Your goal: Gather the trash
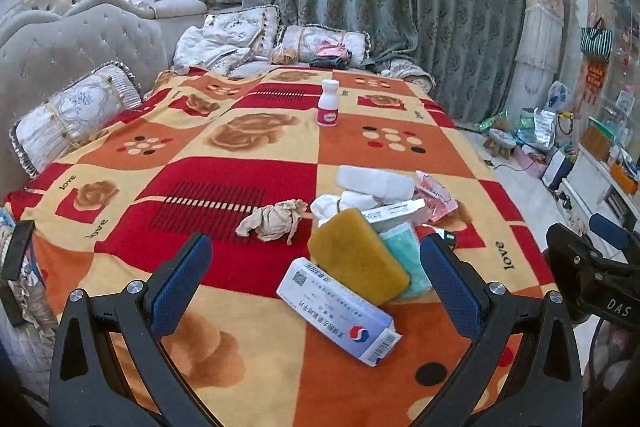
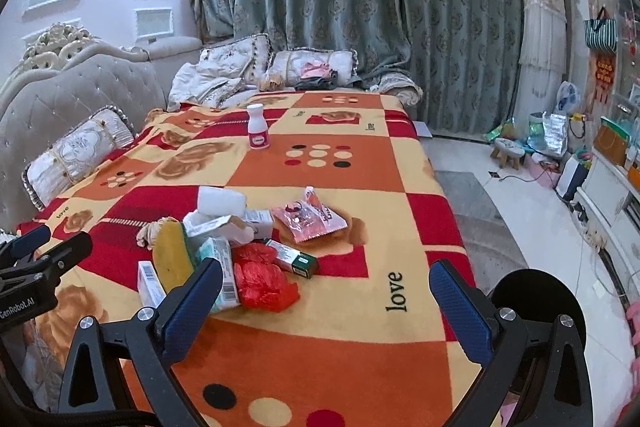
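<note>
Trash lies in a heap on the patterned blanket (image 1: 240, 147). A yellow sponge (image 1: 358, 257) leans on a white medicine box (image 1: 338, 311), with a teal packet (image 1: 404, 259), white foam block (image 1: 376, 183), pink wrapper (image 1: 436, 199) and crumpled paper (image 1: 272, 221) around. My left gripper (image 1: 316, 287) is open, its jaws either side of the box and sponge, above them. The right wrist view shows the sponge (image 2: 172, 259), a red plastic bag (image 2: 262, 277), a green box (image 2: 292, 259) and the pink wrapper (image 2: 310, 219). My right gripper (image 2: 326, 307) is open and empty, right of the heap.
A white bottle (image 1: 328, 103) with a pink label stands farther up the bed. Pillows (image 1: 72, 115) and the headboard line the left and back. A black round bin (image 2: 536, 311) sits at the bed's right edge. Floor clutter and a small stool (image 2: 508, 151) lie at right.
</note>
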`<action>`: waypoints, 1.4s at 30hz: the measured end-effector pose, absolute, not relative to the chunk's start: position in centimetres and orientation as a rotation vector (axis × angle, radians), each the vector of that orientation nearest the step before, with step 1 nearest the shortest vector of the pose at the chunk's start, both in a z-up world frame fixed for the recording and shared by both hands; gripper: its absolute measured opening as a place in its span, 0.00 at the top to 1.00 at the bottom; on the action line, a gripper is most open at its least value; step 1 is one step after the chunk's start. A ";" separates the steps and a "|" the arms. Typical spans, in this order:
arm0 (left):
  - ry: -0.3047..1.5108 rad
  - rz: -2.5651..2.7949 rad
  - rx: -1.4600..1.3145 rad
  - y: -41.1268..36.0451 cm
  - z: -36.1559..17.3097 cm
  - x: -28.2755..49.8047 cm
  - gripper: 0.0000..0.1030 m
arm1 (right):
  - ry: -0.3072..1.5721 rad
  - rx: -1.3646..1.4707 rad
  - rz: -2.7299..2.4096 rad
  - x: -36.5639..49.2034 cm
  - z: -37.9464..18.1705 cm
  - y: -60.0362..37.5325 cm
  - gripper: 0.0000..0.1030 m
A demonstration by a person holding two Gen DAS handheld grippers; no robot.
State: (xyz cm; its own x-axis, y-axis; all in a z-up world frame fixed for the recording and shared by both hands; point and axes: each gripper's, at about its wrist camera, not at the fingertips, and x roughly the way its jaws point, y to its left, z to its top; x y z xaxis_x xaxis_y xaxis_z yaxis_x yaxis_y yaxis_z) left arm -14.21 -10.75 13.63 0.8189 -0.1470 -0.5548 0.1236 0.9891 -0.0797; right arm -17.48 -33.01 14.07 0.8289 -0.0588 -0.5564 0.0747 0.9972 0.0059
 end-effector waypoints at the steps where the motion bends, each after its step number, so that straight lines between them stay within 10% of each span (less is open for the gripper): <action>1: 0.589 -0.143 -0.039 -10.8 13.7 -14.3 0.00 | 0.583 0.028 -0.070 -17.5 14.2 -32.9 0.01; 42: 0.578 -0.133 -0.039 -11.9 14.2 -14.2 0.00 | 0.535 0.003 -0.076 -17.7 15.3 -32.1 0.01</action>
